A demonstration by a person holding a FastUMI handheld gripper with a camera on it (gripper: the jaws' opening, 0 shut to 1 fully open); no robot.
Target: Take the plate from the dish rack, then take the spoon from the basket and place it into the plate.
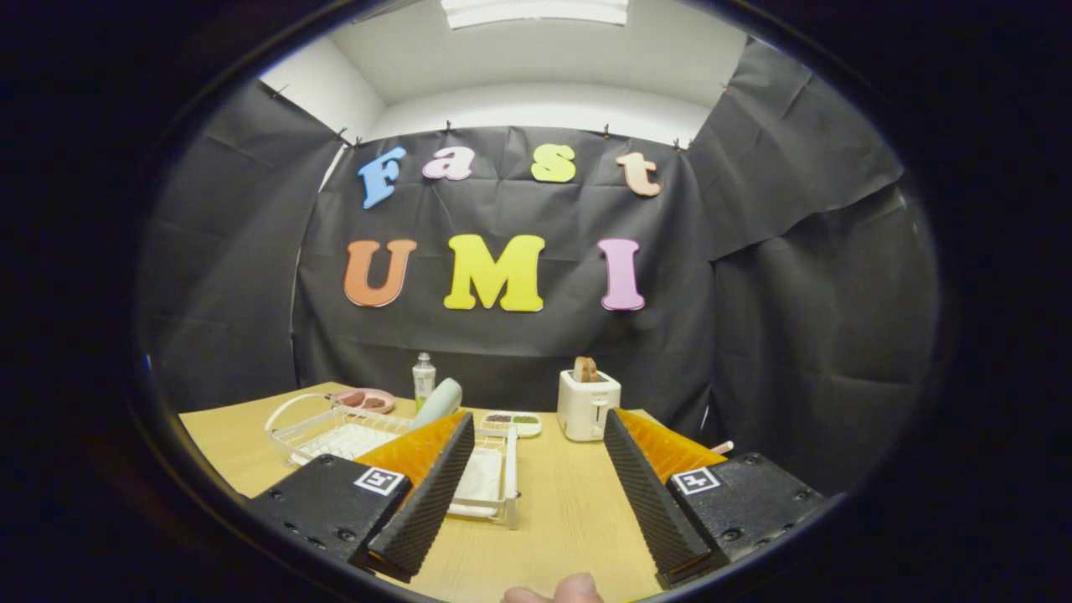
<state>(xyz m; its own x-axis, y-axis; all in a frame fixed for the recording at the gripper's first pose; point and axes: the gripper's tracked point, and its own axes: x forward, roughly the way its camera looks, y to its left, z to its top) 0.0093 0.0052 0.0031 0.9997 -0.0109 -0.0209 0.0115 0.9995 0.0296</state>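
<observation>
- Gripper [536, 494]: fingers spread wide apart, nothing between them but bare table [569, 511]; held above the surface, touching no object.
- Dish rack [335, 431]: white wire frame, at about 10 o'clock from the fingertips, partly hidden behind the left-hand finger. Its long axis runs from the far left toward the near centre.
- Plate [437, 404]: the pale green item standing on edge at the rack's far end, at roughly 11 o'clock, is judged to be it. Beyond the fingers, well apart.
- Judgement: the coming move calls for a swing left and forward, jaws aligned to the upright rim.
- Spoon and basket: cannot be told apart.
- Pink dish [365, 399], at 10 o'clock behind the rack, holds dark pieces.
- Toaster [588, 404], at 12 o'clock, holds bread.
- Bottle [424, 378]: upright, just behind the rack.
</observation>
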